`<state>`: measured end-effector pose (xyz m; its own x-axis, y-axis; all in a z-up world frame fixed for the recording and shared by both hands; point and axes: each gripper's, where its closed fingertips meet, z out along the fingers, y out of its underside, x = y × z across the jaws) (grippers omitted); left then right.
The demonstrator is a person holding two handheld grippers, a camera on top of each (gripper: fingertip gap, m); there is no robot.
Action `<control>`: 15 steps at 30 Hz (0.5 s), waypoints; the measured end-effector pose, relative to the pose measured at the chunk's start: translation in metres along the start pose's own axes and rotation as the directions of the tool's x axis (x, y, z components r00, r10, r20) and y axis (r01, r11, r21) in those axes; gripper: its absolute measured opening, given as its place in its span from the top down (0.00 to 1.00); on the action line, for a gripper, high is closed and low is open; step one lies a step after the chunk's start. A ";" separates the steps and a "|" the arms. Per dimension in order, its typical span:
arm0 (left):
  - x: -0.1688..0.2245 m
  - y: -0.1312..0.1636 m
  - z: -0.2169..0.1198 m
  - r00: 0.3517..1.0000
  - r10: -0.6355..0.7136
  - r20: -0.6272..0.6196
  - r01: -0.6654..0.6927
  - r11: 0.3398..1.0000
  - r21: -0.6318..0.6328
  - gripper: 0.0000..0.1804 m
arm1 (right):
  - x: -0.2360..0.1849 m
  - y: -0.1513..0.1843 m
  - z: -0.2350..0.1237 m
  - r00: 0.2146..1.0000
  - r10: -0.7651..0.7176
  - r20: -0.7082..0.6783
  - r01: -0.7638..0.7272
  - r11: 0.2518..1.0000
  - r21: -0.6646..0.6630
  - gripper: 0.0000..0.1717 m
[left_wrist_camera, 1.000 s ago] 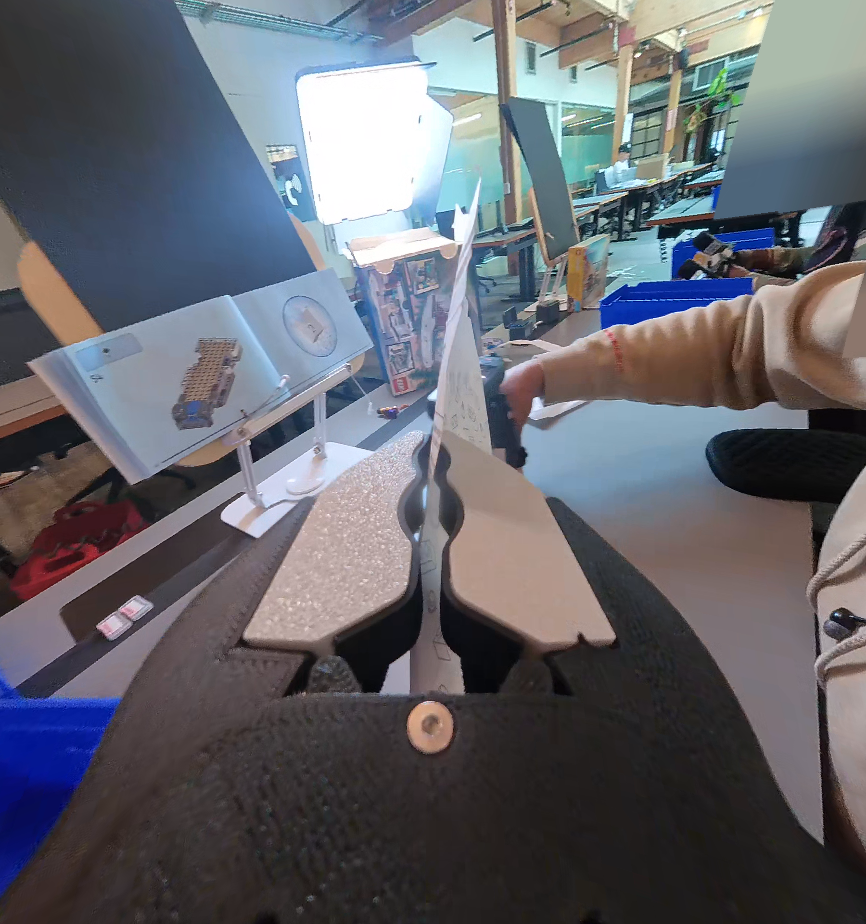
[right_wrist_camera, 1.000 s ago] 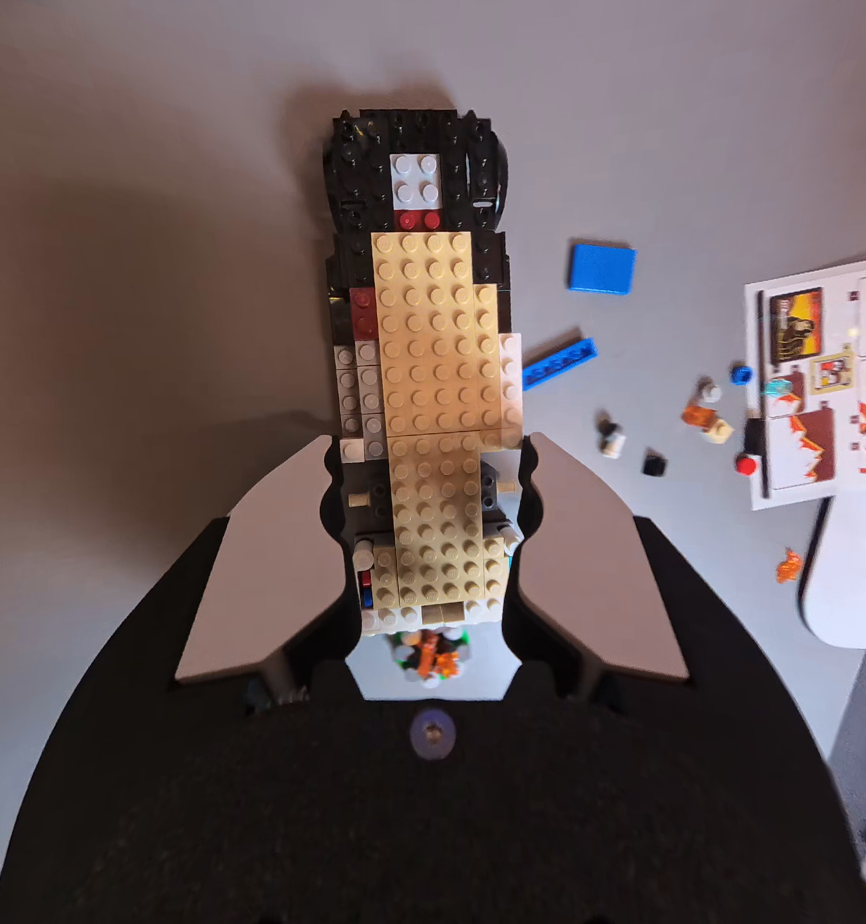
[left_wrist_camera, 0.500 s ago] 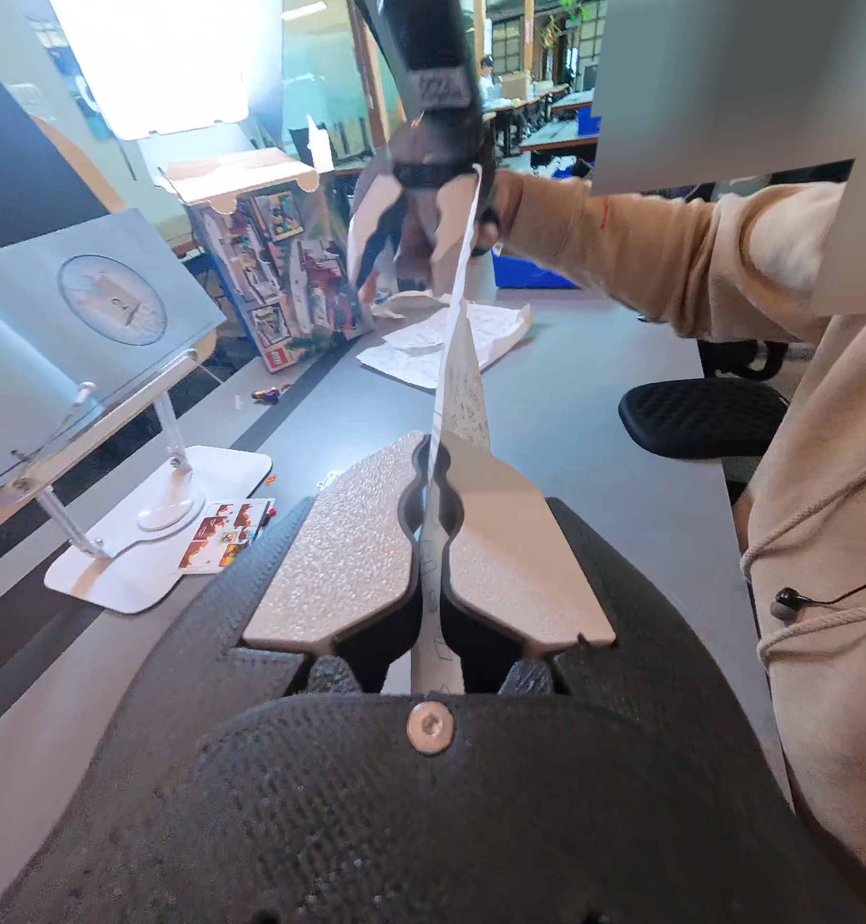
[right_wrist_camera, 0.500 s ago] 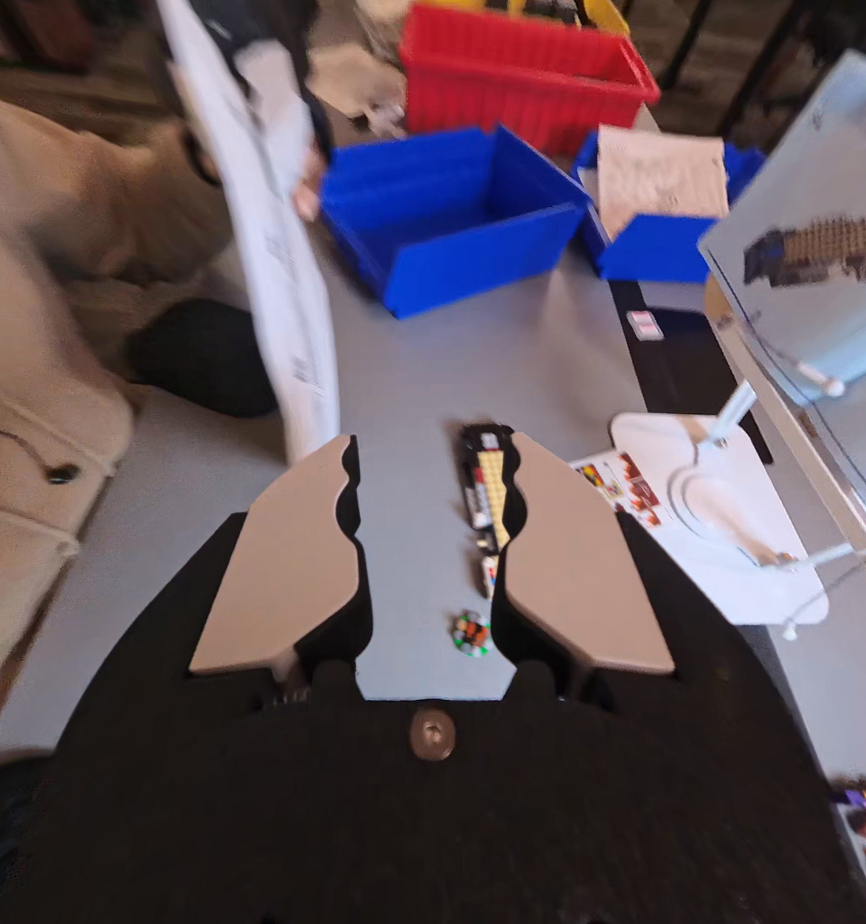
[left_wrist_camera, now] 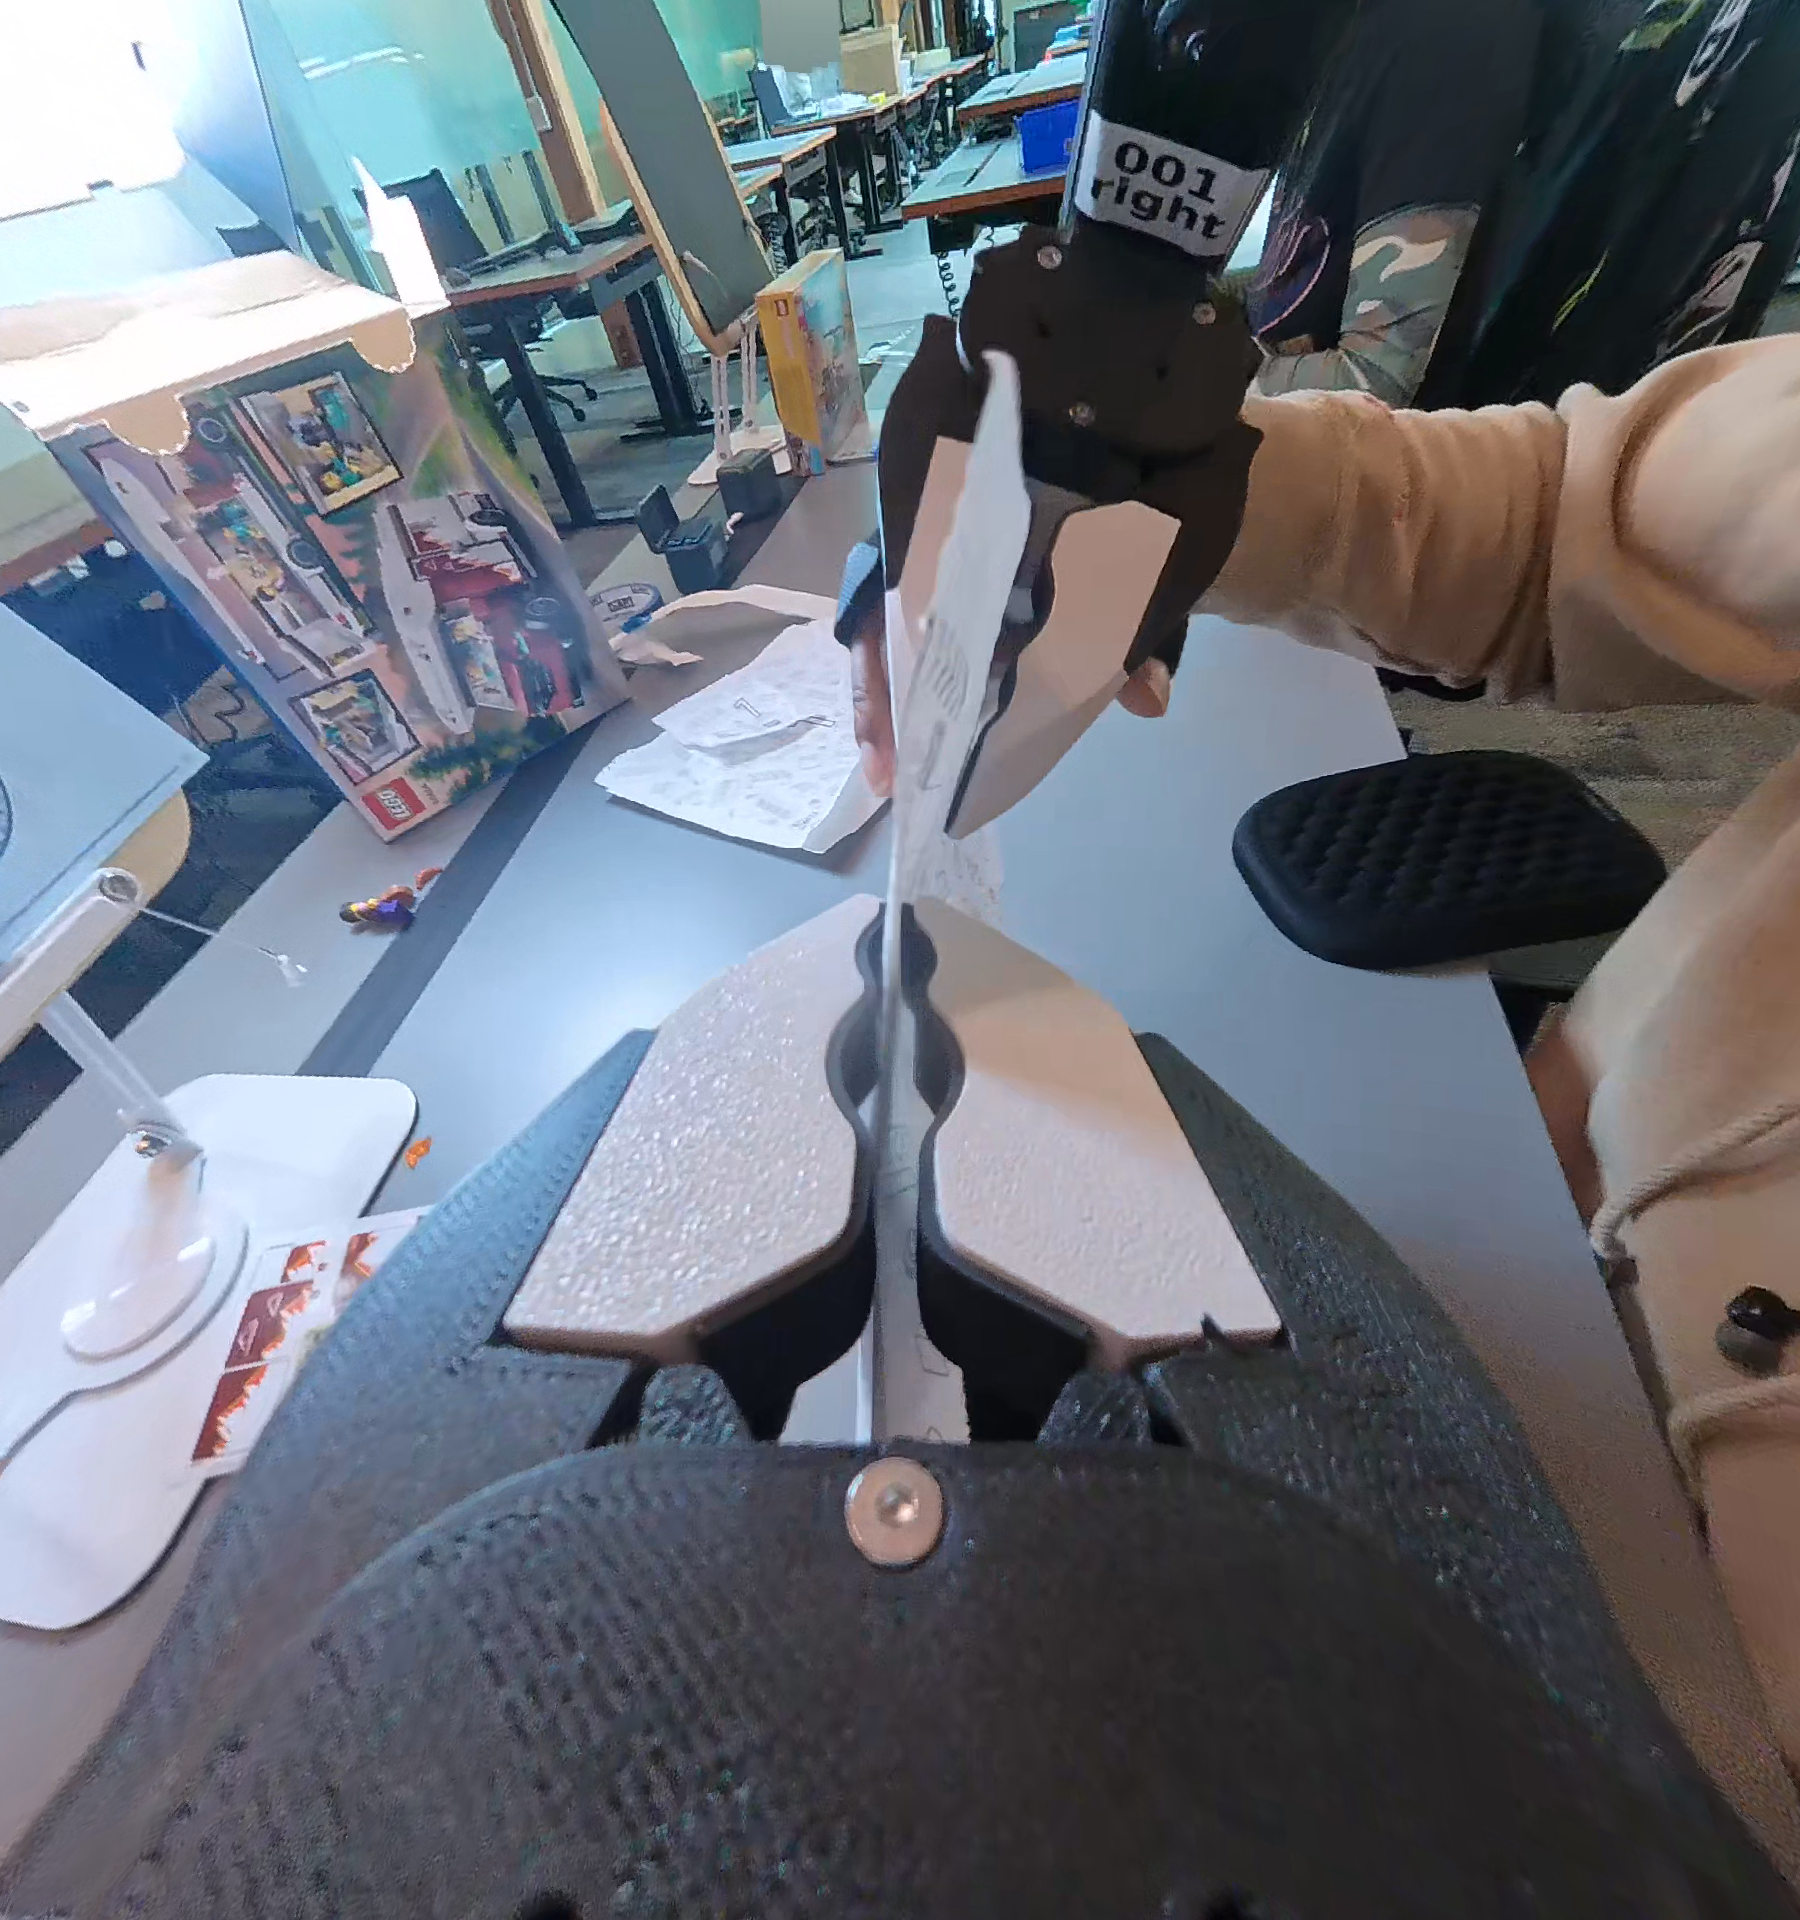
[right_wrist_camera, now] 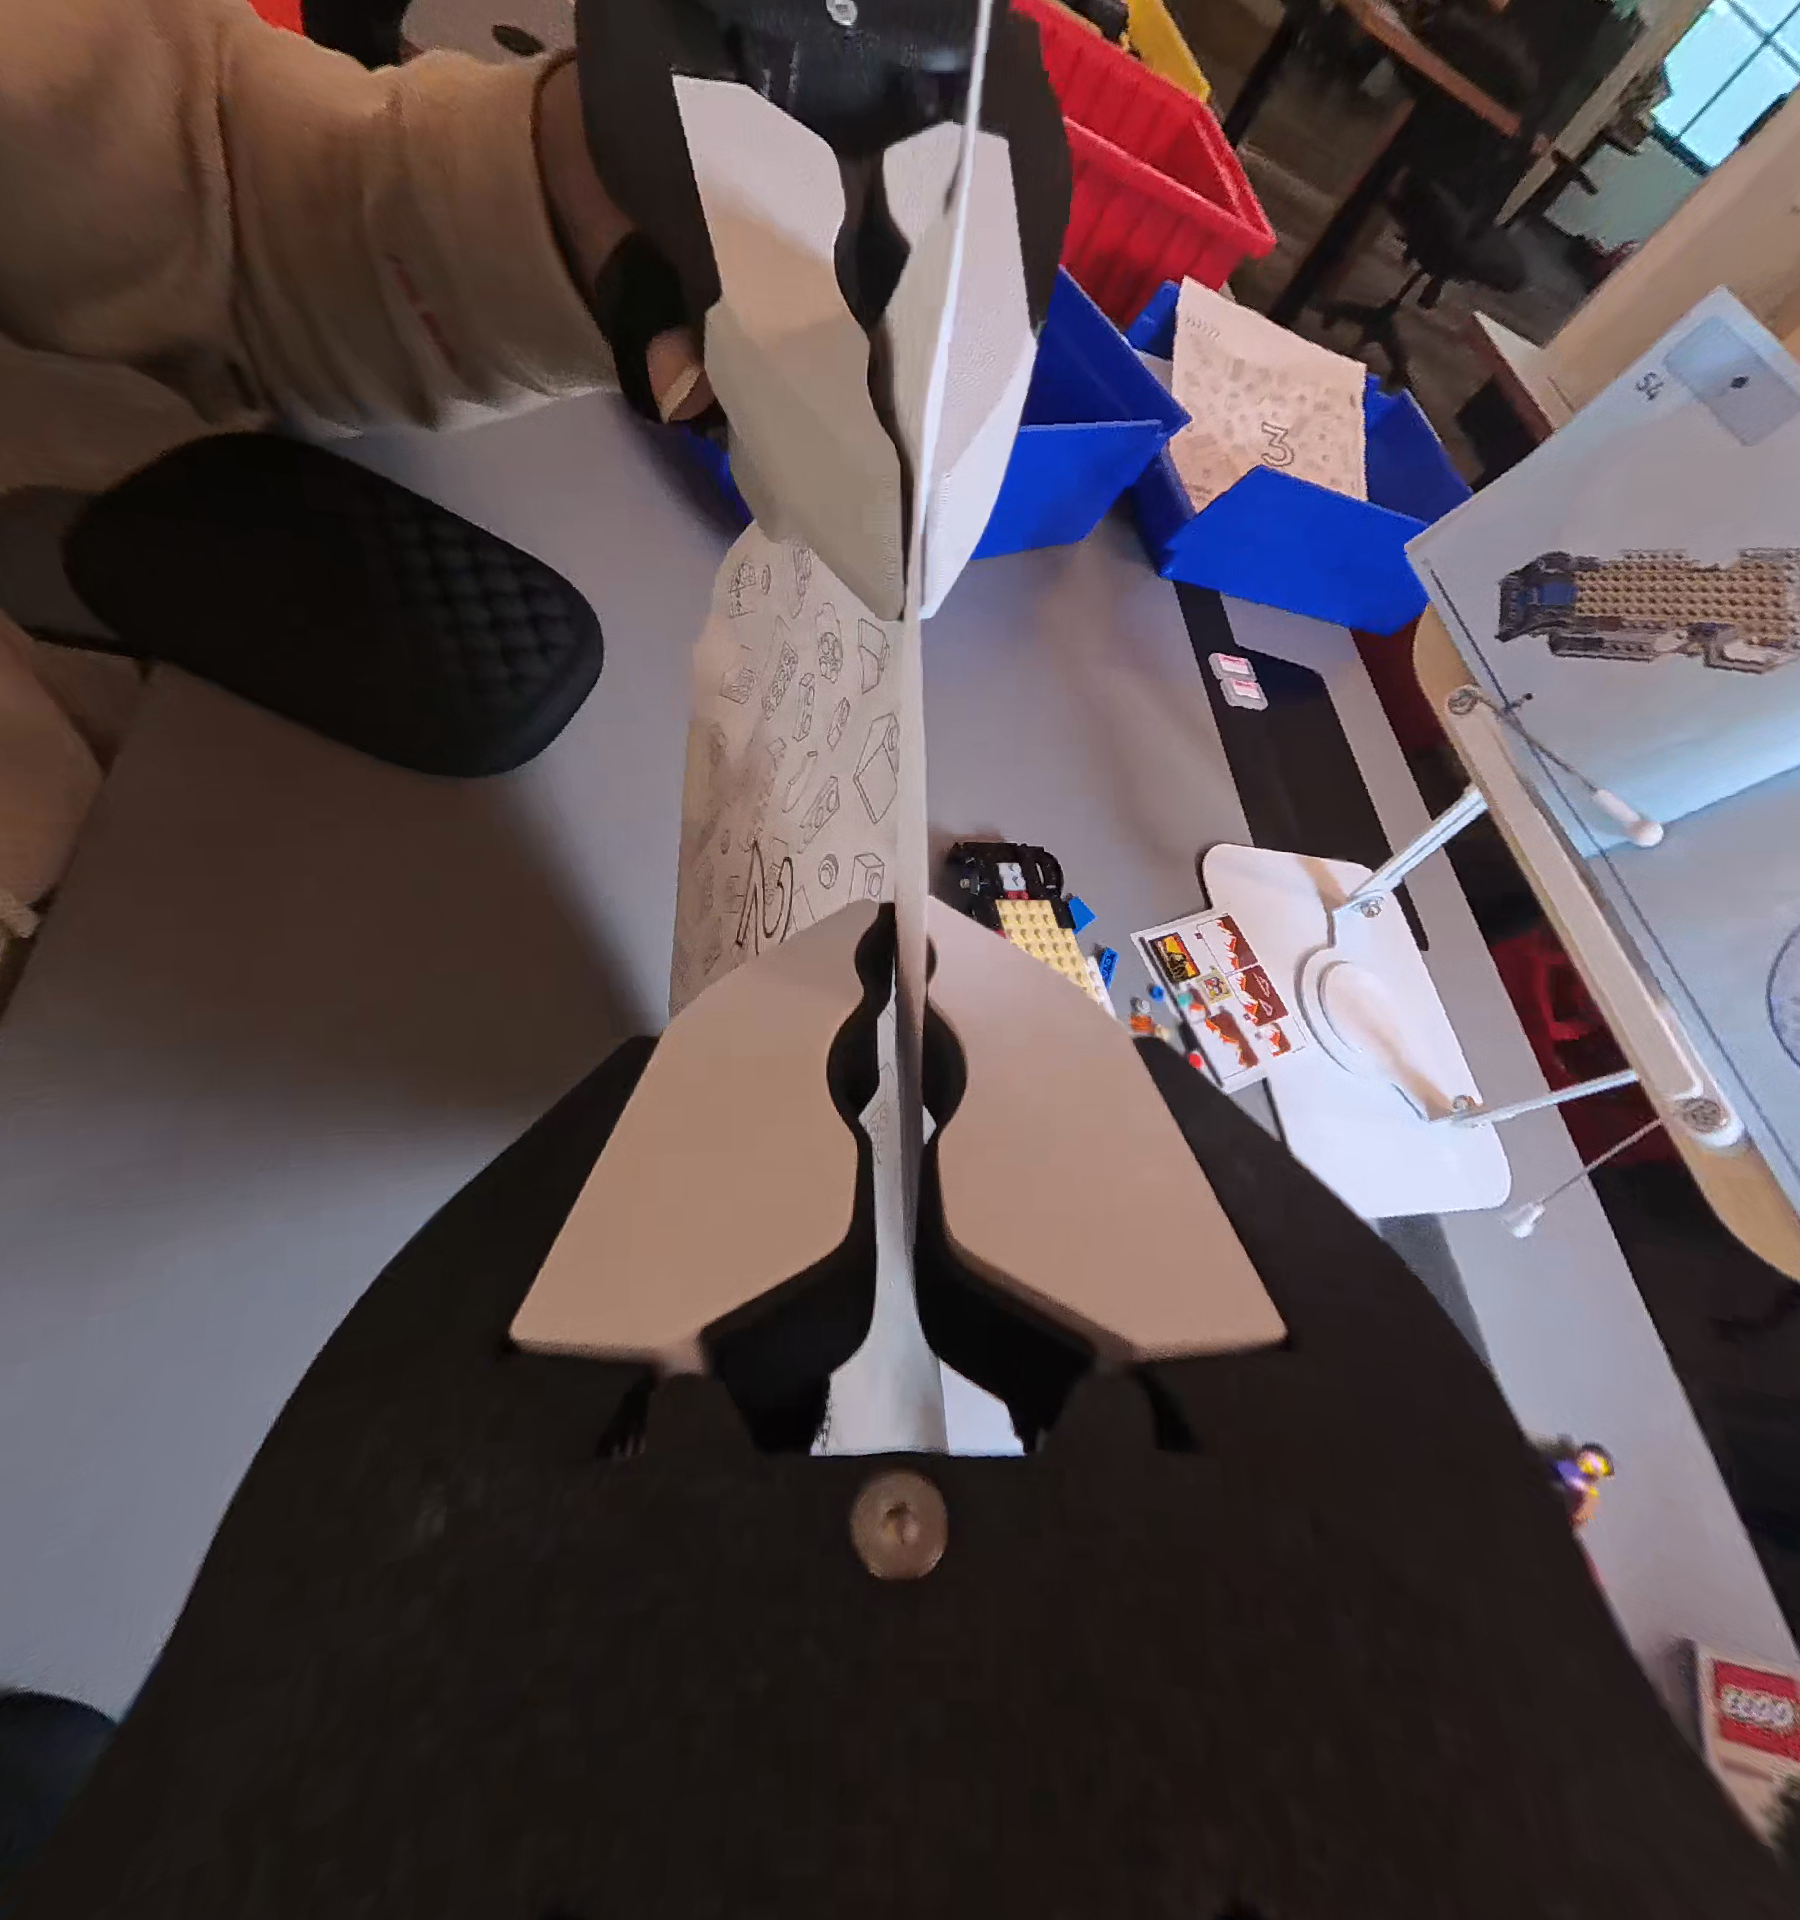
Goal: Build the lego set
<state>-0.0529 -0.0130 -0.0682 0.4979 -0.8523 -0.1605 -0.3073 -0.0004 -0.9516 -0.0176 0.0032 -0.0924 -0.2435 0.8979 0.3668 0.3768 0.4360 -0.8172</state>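
Thin matt paper bag (left_wrist_camera: 953,665) creasing; pads (left_wrist_camera: 709,1164) looking grainy matt plastic; table (left_wrist_camera: 1239,935) showing smooth matt grey, lower right.

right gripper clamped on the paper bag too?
Yes: in the right wrist view the right gripper has both pads closed flat on the white printed paper bag, which the left gripper also pinches.

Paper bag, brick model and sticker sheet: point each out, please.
paper bag (right_wrist_camera: 792,748), right wrist view, its printed side above the fingers.
brick model (right_wrist_camera: 1052,930), right wrist view, its tan studded top.
sticker sheet (right_wrist_camera: 1223,987), right wrist view, its middle.
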 end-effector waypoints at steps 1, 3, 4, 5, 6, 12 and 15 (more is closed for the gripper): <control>0.000 -0.002 0.002 1.000 0.011 -0.001 -0.011 1.000 0.008 0.99 | -0.002 0.003 -0.001 1.000 0.026 -0.003 -0.026 1.000 0.015 1.00; 0.001 -0.008 0.003 1.000 0.006 -0.013 -0.006 0.999 0.032 0.97 | -0.005 0.007 -0.004 0.995 0.098 0.005 -0.098 0.994 0.058 1.00; 0.000 -0.011 0.003 1.000 0.011 -0.012 -0.010 0.999 0.039 0.97 | -0.007 0.008 -0.006 0.991 0.131 0.007 -0.131 0.988 0.084 1.00; 0.000 -0.013 0.004 1.000 0.022 -0.014 -0.021 0.999 0.035 0.97 | -0.009 0.010 -0.007 0.988 0.157 0.008 -0.157 0.982 0.109 1.00; 0.002 -0.015 0.005 0.999 0.036 -0.017 -0.035 0.999 0.025 0.97 | -0.011 0.011 -0.007 0.984 0.179 0.005 -0.179 0.975 0.130 1.00; 0.006 -0.014 0.019 0.997 0.066 -0.036 -0.069 0.993 -0.094 1.00 | -0.015 0.019 -0.013 0.969 0.249 -0.004 -0.243 0.948 0.204 0.98; 0.002 -0.016 0.024 0.997 0.059 -0.045 -0.065 0.989 -0.136 1.00 | -0.006 0.006 -0.030 0.981 0.192 -0.017 -0.187 0.969 0.164 0.86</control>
<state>-0.0273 -0.0020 -0.0594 0.4418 -0.8736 -0.2042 -0.4464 -0.0167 -0.8947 0.0125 0.0024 -0.0859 -0.1510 0.9659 0.2105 0.2641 0.2446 -0.9330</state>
